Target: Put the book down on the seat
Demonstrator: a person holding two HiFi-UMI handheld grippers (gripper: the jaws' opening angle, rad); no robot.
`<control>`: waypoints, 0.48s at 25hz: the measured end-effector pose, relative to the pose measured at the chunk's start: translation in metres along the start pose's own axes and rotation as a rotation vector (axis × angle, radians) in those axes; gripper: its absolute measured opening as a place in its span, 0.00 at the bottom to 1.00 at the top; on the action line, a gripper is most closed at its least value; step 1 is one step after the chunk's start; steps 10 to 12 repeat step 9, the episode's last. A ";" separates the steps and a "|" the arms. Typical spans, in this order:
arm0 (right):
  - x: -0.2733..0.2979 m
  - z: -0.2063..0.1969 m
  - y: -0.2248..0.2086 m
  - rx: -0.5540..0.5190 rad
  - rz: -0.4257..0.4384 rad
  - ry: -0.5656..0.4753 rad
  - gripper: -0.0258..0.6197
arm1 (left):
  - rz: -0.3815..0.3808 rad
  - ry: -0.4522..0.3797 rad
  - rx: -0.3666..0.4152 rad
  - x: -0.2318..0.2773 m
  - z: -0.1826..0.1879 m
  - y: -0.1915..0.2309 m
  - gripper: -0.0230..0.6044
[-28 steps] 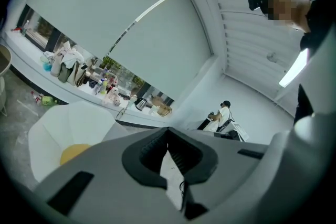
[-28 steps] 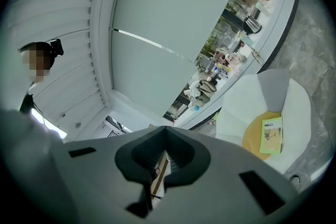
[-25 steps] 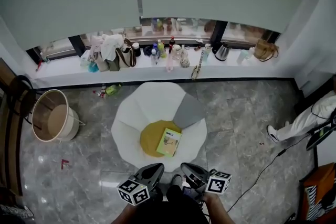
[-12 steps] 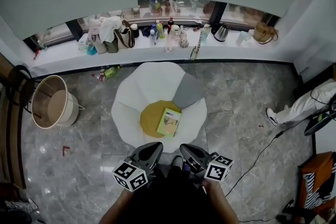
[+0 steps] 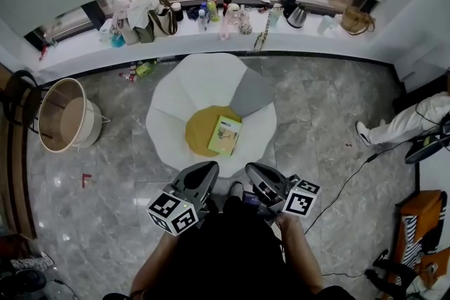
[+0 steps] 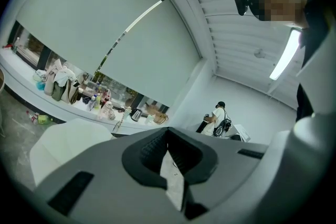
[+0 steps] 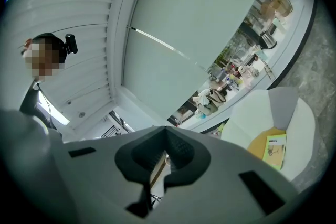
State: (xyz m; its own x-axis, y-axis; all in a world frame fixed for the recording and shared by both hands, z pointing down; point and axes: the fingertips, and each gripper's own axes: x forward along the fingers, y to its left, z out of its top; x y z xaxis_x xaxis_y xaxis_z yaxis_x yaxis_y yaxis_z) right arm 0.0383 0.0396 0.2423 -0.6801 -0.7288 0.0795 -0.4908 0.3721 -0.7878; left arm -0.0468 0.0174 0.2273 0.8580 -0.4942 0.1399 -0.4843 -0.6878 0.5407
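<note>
Book lying flat on yellow seat cushion of white chair, same spot as a second ago. You're backing off: chair slipping up and away in head view, more of your body in frame. Left tongs closed, nothing between them. Right tongs closed too, empty. Both held in near your body, well apart from book. Right gripper view confirms book alone on cushion. Reads as placement done, retreat under way.

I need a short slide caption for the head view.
Green book lies on the yellow seat of a white chair.
</note>
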 end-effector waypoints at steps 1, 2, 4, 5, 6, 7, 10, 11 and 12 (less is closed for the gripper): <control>0.000 0.002 0.001 -0.006 0.002 0.002 0.06 | 0.000 -0.002 -0.001 0.000 0.002 0.000 0.06; 0.000 0.005 0.001 -0.012 0.005 0.002 0.06 | 0.001 -0.004 -0.002 0.000 0.004 0.000 0.06; 0.002 0.006 0.001 -0.019 0.011 0.003 0.06 | 0.007 -0.004 -0.004 -0.001 0.004 0.003 0.06; 0.002 0.006 0.001 -0.022 0.016 0.002 0.06 | 0.009 -0.003 -0.004 -0.002 0.004 0.004 0.06; 0.001 0.007 0.001 -0.028 0.022 0.000 0.06 | 0.011 -0.002 -0.004 -0.002 0.004 0.005 0.06; 0.000 0.008 0.001 -0.035 0.030 -0.004 0.06 | 0.011 -0.002 -0.002 -0.002 0.004 0.005 0.06; -0.001 0.012 0.002 -0.054 0.049 -0.013 0.06 | 0.011 -0.003 0.000 -0.001 0.005 0.007 0.06; -0.001 0.012 0.002 -0.054 0.049 -0.013 0.06 | 0.011 -0.003 0.000 -0.001 0.005 0.007 0.06; -0.001 0.012 0.002 -0.054 0.049 -0.013 0.06 | 0.011 -0.003 0.000 -0.001 0.005 0.007 0.06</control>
